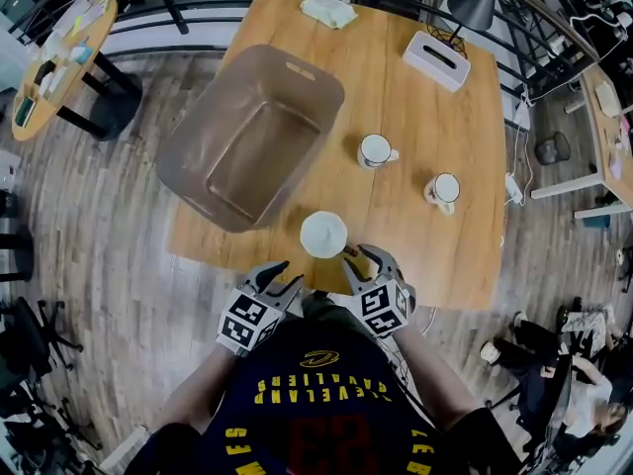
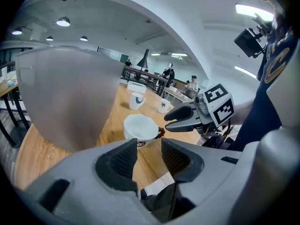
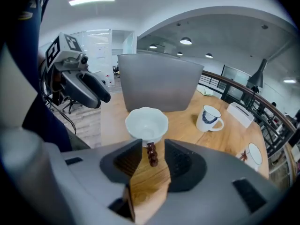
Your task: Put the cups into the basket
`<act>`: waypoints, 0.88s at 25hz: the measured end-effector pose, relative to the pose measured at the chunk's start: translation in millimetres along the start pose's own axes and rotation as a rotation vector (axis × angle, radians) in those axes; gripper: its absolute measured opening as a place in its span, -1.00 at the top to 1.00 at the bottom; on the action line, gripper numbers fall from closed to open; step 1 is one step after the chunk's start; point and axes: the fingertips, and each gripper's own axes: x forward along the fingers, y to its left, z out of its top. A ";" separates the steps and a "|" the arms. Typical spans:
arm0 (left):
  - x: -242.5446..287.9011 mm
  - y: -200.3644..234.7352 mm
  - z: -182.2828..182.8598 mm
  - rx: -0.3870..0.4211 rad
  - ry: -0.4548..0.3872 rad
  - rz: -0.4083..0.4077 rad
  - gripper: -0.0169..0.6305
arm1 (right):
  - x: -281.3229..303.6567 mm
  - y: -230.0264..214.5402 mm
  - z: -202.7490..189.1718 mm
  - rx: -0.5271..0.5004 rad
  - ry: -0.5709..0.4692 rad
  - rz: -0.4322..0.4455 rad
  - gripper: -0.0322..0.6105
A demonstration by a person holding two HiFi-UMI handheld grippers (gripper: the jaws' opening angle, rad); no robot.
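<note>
Nearest me, close to the wooden table's point(image 1: 465, 265) front edge, stands a white scalloped cup point(image 1: 323, 234) point(image 2: 139, 127) point(image 3: 146, 122). Its brown beaded handle point(image 3: 151, 154) lies in the gap of my right gripper point(image 1: 358, 255) point(image 3: 152, 149), whose jaws stand open with space on both sides. My left gripper point(image 1: 282, 277) point(image 2: 149, 146) hangs open and empty just left of the cup, off the table edge. Two more white mugs point(image 1: 375, 149) point(image 1: 444, 189) stand further right. The grey-brown basket point(image 1: 213, 181) point(image 3: 159, 83) sits empty at the table's left.
A white tissue box point(image 1: 436, 59) and a folded cloth point(image 1: 328, 9) lie at the table's far side, beside a black lamp point(image 1: 475, 3). A round side table point(image 1: 59, 57) stands far left. Railings run behind; people sit at lower right.
</note>
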 end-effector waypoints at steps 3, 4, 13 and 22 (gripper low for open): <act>11.5 2.3 -0.6 0.008 0.022 0.010 0.48 | 11.4 2.2 -8.5 -0.047 0.047 0.039 0.43; 15.5 2.9 -1.2 0.011 0.033 0.011 0.48 | 15.8 4.1 -12.3 -0.067 0.068 0.058 0.43; 43.9 9.6 -9.0 0.040 0.085 0.044 0.47 | 47.3 13.4 -31.1 -0.076 0.164 0.170 0.42; 62.0 26.2 -26.9 0.050 0.120 -0.014 0.40 | 65.5 13.4 -30.8 -0.078 0.210 0.169 0.55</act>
